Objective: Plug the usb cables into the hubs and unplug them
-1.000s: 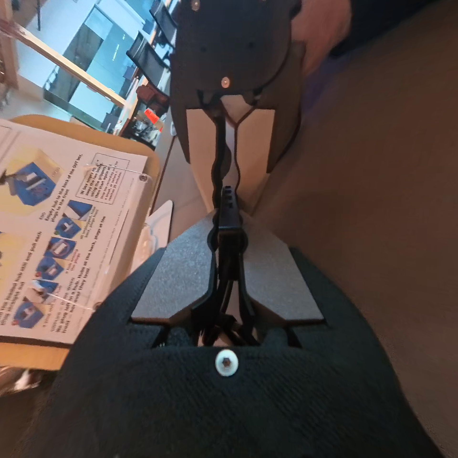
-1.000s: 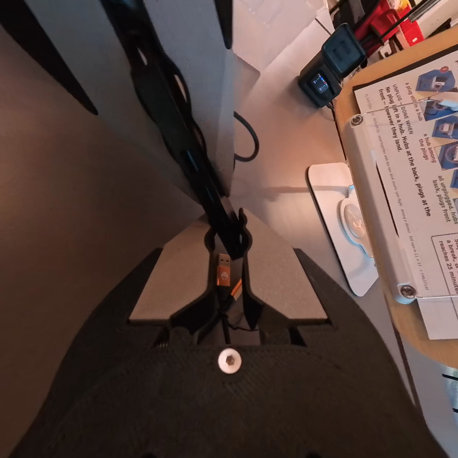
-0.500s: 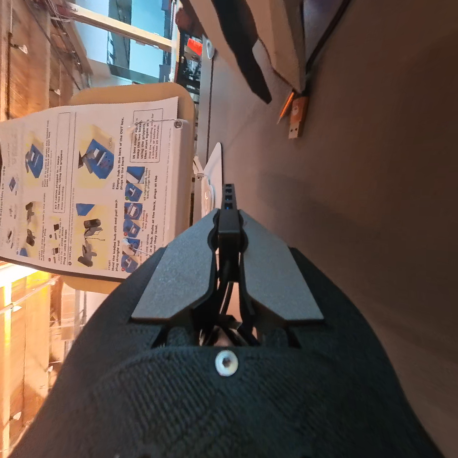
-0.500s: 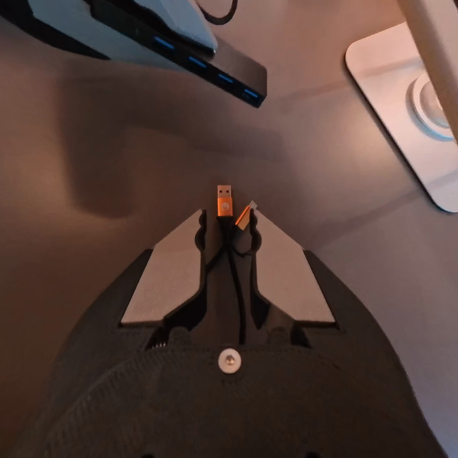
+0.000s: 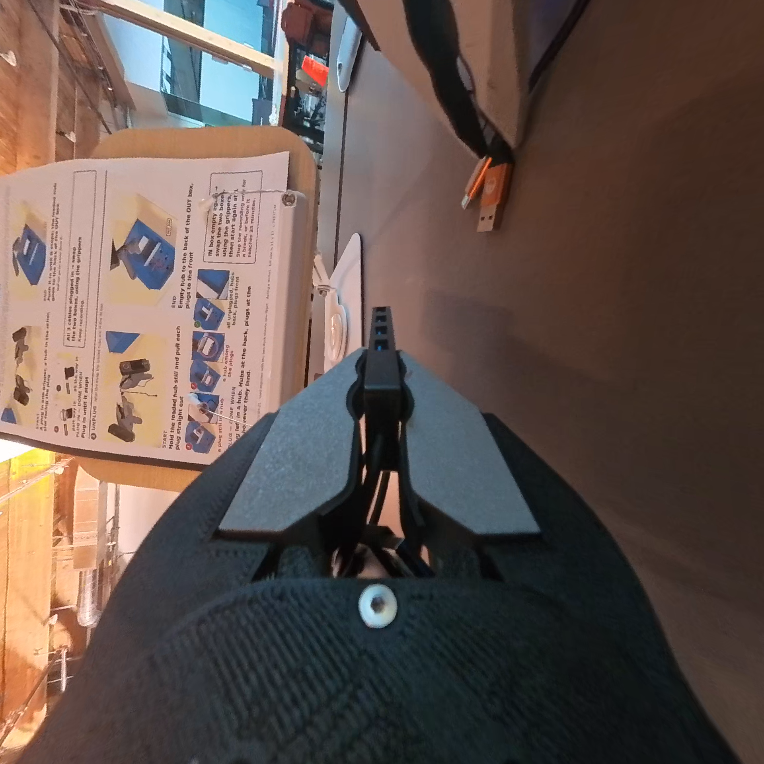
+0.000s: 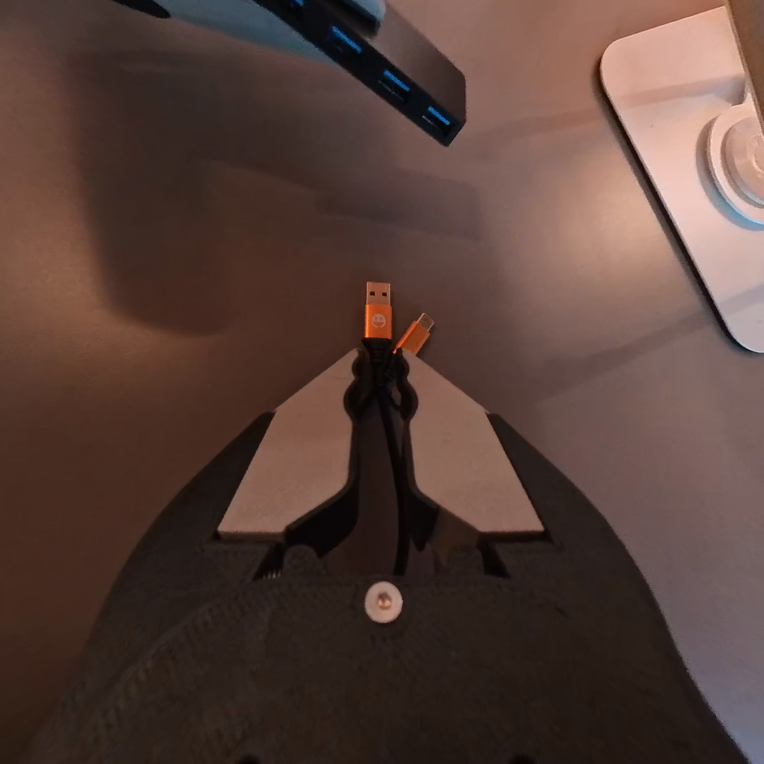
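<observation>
Now left gripper clamps the hub; right gripper pinches the orange-plugged cable.

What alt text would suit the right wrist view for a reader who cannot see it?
The right hand-held gripper is shut on a black braided cable whose orange USB-A plug points forward, clear of the slim black USB hub with blue ports held above and ahead. A smaller orange plug angles out beside it, over a grey table with a white stand base at right.

Hub: near end hidden, cut off by frame top. White stand base: cropped at right edge. Cable: tail hidden behind gripper body.
</observation>
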### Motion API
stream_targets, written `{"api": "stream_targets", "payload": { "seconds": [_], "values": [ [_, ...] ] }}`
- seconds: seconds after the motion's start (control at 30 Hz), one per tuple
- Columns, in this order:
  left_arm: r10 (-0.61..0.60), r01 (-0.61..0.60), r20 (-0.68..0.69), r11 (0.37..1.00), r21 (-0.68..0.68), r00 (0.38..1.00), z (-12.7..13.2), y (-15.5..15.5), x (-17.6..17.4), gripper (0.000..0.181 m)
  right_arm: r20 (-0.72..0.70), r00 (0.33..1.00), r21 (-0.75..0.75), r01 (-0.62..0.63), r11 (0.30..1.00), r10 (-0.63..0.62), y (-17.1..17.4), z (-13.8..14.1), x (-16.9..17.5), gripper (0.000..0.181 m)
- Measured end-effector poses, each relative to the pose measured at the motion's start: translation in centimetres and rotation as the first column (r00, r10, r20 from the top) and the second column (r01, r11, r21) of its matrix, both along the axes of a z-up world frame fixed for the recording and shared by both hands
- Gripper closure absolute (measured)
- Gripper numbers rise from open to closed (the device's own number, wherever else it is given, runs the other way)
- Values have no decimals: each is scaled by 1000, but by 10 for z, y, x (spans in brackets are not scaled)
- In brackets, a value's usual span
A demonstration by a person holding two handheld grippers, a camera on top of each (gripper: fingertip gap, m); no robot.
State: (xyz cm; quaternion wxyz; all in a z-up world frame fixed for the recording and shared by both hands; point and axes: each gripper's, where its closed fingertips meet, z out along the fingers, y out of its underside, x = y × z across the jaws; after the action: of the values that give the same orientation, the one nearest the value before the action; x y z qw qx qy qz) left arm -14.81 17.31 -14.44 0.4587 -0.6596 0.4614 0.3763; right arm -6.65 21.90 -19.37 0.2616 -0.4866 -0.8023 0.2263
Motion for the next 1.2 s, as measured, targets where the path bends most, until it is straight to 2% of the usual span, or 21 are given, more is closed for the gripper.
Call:
{"api": "stream_targets", "payload": {
  "seconds": [0.17,0.23,0.4,0.53,0.63,0.7,0.87,1.2],
  "values": [
    [-16,16,-25,1000,-17,1000,-5,0,7,172,-10,1000,32,-2,999,3,2,0,0,169],
    [-17,16,-33,1000,-21,999,-7,0,8,172,-5,1000,50,-7,999,7,0,0,-1,160],
    [-12,12,-25,1000,-18,1000,-5,0,6,172,4,1000,24,22,999,-22,4,0,-1,153],
    [-15,15,-25,1000,-18,1000,-5,-1,6,172,-1,999,14,34,999,-34,5,2,-2,154],
    [-19,19,-29,1000,-19,999,-5,-1,8,172,-4,1000,97,23,995,-23,8,0,-3,169],
    [-21,20,-31,1000,-19,999,-5,-1,8,172,-32,999,146,-2,989,7,6,3,-4,173],
    [-22,22,-28,999,-24,999,-5,-1,9,172,-21,1000,114,-17,993,19,0,0,-6,156],
    [-26,25,-37,999,-41,999,-10,-2,10,173,-7,1000,-30,4,1000,-4,-4,-3,-5,160]
  ]
}}
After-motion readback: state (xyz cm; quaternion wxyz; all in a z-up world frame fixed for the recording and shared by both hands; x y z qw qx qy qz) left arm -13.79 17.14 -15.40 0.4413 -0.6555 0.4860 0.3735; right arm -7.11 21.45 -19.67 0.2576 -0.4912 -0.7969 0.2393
